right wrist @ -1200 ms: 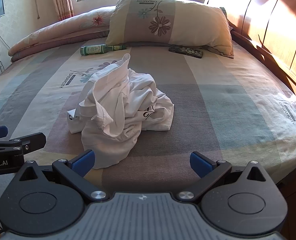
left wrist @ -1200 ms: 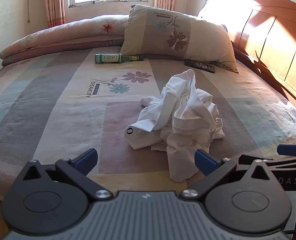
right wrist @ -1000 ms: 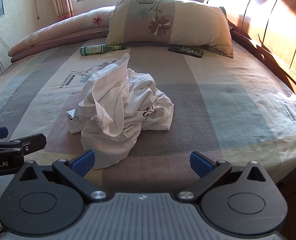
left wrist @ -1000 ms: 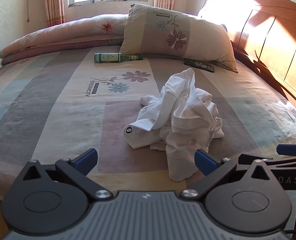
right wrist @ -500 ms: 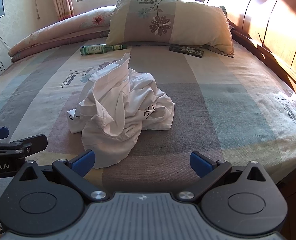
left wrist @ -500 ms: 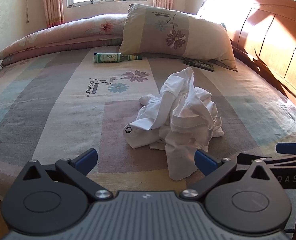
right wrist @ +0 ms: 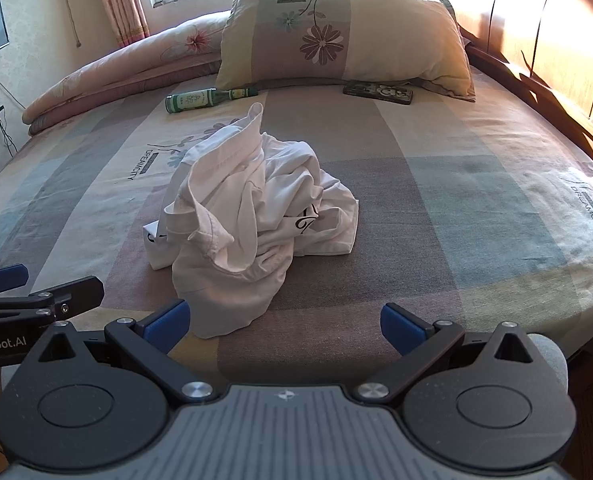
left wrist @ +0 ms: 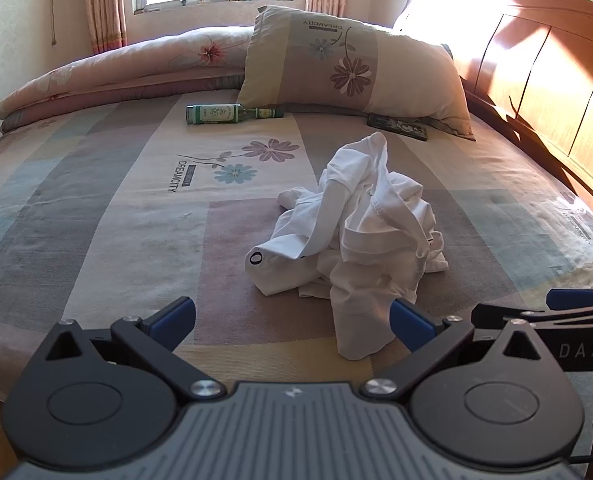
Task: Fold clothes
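— Where do we find the clothes?

— The white garment (left wrist: 360, 240) sits crumpled in a heap on the patchwork bedspread (left wrist: 96, 208), near the foot edge, well short of the pillow (left wrist: 352, 64) and the green bottle (left wrist: 224, 114).

— And our grippers?

— We hold the left gripper (left wrist: 292, 320) and the right gripper (right wrist: 282, 322) above the bed's edge, fingers spread wide, gripping nothing. The heap's nearest fold lies just ahead of us, by the left gripper's right finger and the right gripper's left finger.
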Demonstrator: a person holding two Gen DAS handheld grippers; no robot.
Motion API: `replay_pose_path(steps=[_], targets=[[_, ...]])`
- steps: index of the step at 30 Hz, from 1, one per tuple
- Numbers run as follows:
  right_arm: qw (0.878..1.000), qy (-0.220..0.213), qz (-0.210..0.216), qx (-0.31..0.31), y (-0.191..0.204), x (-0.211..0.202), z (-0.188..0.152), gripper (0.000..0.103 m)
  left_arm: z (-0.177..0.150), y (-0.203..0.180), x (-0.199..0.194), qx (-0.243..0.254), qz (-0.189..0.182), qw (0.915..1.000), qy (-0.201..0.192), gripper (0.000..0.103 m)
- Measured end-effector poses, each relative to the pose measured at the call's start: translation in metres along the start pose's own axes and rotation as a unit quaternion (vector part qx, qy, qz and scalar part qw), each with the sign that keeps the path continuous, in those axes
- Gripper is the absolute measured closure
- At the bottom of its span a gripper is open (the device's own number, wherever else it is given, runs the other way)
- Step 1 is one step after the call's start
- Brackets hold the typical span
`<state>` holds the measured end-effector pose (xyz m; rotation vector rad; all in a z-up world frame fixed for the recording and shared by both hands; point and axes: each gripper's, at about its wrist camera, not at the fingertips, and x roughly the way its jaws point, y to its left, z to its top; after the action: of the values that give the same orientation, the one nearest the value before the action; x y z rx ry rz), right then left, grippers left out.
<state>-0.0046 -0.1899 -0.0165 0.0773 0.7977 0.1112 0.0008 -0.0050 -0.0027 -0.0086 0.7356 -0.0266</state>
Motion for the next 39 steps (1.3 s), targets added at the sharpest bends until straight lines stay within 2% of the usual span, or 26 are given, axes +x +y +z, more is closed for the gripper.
replay_pose_path(steps=[25,31,36,39], targets=[[0.999,0.005,-0.015,-0.038,0.008,0.017,0.005,0.000,0.001,0.007,0.017,0.000,-0.008,0.9999,0.010,0.000],[0.999,0.006,-0.002,-0.041,0.006,0.027,0.010,0.000,0.002,0.011,0.029,-0.001,-0.003,0.9998,0.017,0.000],[0.998,-0.018,0.016,-0.062,0.008,0.033,0.012,0.000,0.004,0.014,0.040,0.000,-0.003,0.9997,0.023,0.000],[0.996,-0.020,0.029,-0.082,0.010,0.042,0.012,0.000,0.003,0.013,0.045,0.020,0.000,0.9998,0.006,0.000]])
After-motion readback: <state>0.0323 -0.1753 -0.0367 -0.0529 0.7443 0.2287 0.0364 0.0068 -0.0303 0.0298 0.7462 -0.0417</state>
